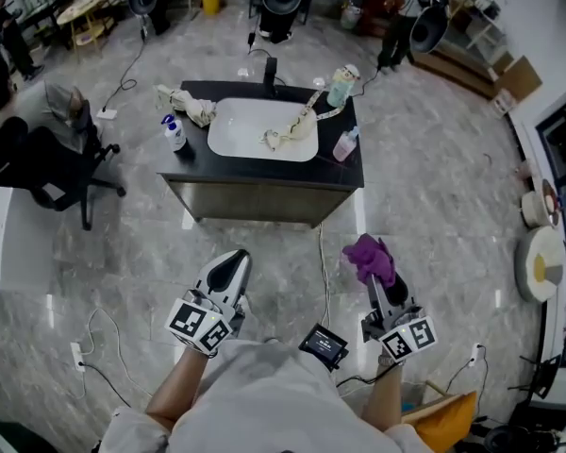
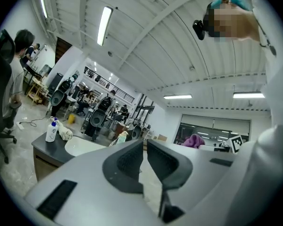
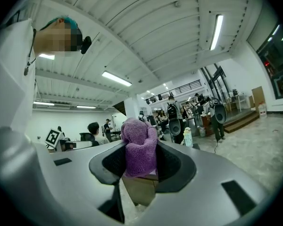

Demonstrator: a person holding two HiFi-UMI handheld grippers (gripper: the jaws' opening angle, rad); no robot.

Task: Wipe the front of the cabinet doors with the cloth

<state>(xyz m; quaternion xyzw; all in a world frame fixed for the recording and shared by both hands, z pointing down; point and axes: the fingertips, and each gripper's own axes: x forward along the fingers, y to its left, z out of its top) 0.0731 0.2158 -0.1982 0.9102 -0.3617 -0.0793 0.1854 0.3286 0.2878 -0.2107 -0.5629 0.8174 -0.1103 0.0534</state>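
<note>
the right hand-held gripper (image 3: 140, 163) is clamping the purple cloth (image 3: 138, 147) between its jaws, the cloth bulging out above them. the left hand-held gripper (image 2: 144, 163) is carrying nothing, its jaws sitting almost together with only a thin slit between. both are hovering over the floor (image 1: 434, 206), well apart from the cabinet doors (image 1: 259, 202) under the black surface (image 1: 264, 169) with its white sink (image 1: 250, 125).

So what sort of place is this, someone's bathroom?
Probably not: it looks like a big open lab or workshop. A sink cabinet stands alone on a wide floor, loose cables trail across it, an office chair sits nearby, and strip lights hang under a ribbed industrial ceiling.
</note>
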